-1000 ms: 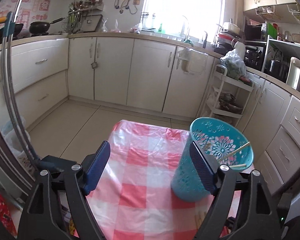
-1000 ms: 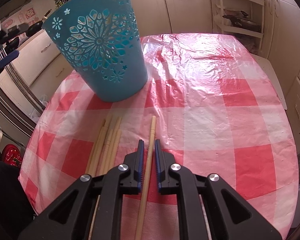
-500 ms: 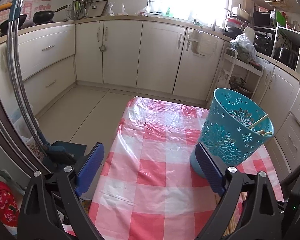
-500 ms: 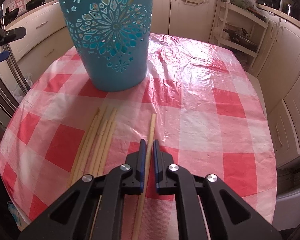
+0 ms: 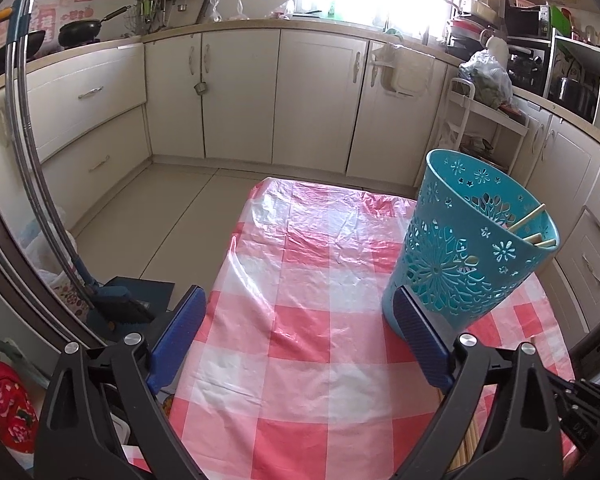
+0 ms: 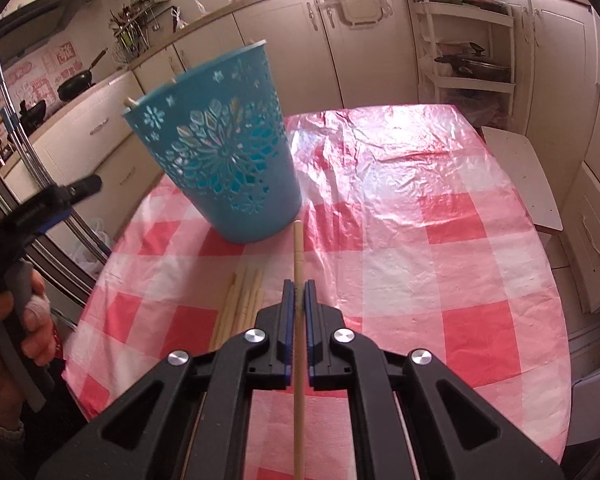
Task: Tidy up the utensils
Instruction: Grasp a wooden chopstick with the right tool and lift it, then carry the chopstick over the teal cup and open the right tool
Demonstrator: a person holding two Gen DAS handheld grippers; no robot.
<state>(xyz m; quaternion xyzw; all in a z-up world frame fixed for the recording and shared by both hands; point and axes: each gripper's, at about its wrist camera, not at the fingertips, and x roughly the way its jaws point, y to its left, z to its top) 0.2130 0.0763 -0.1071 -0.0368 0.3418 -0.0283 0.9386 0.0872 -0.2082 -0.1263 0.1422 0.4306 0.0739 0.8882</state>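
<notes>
A teal cut-out plastic basket (image 5: 472, 256) stands on the red-and-white checked tablecloth (image 5: 300, 360), with a few chopsticks (image 5: 528, 220) leaning inside it. My left gripper (image 5: 300, 300) has its jaws opening wide, with nothing between them. Its right finger is just in front of the basket's base. In the right wrist view, my right gripper (image 6: 299, 286) is shut on one pale chopstick (image 6: 298, 248), held above the cloth and pointing at the basket (image 6: 224, 160). Several loose chopsticks (image 6: 242, 300) lie on the cloth just left of the right gripper.
A white stool (image 6: 528, 176) stands at the table's right edge, with a white shelf trolley (image 6: 472, 60) behind it. A broom and dustpan (image 5: 112, 300) sit on the floor left of the table. A hand (image 6: 4, 320) holds the left gripper's handle. Cream cabinets line the walls.
The right gripper closed on the single chopstick and lifted it off the cloth. The left gripper's jaws widened and it sank a little beside the basket.
</notes>
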